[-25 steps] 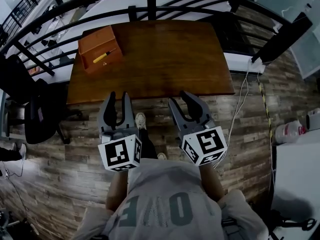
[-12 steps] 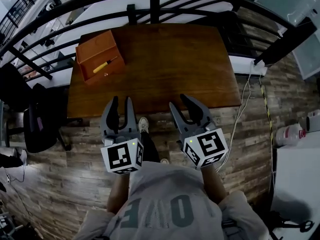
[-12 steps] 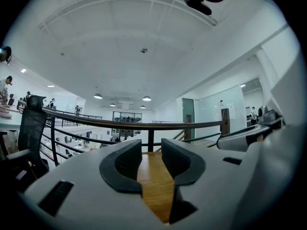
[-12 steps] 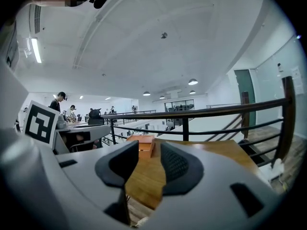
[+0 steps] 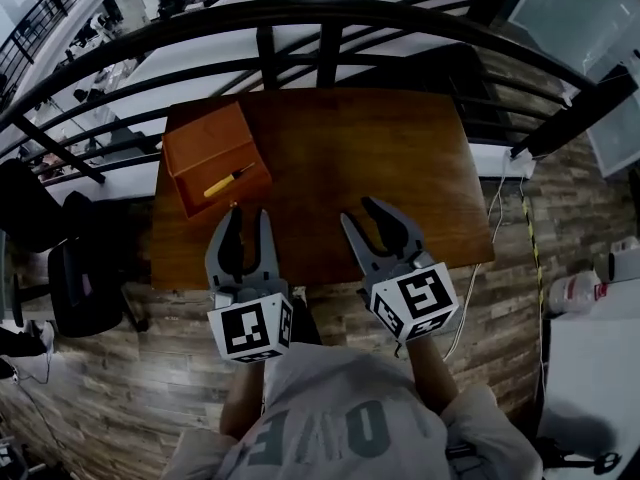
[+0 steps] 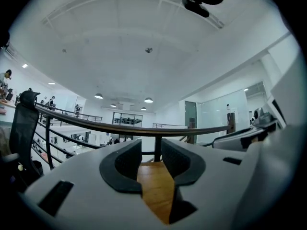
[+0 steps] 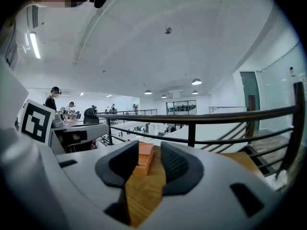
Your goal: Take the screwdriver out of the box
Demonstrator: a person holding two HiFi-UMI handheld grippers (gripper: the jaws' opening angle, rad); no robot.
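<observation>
Head view: screwdriver (image 5: 228,181) lies in box (image 5: 215,158) at tabletop's (image 5: 380,168) far-left corner. Long axis diagonal, yellow handle near-left, tip far-right. Left hand-held gripper (image 5: 248,218) & right hand-held gripper (image 5: 358,211) hover at near edge.
Left gripper view: jaws apart, empty.
Right gripper view: jaws apart, empty, box ahead.

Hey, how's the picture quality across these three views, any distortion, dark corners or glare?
Head view: dim, fisheye bends the railing into an arc, yet the screwdriver in the box is readable. Left gripper view: bright ceiling, black corners. Right gripper view: same vignette, a blurred patch top left.
</observation>
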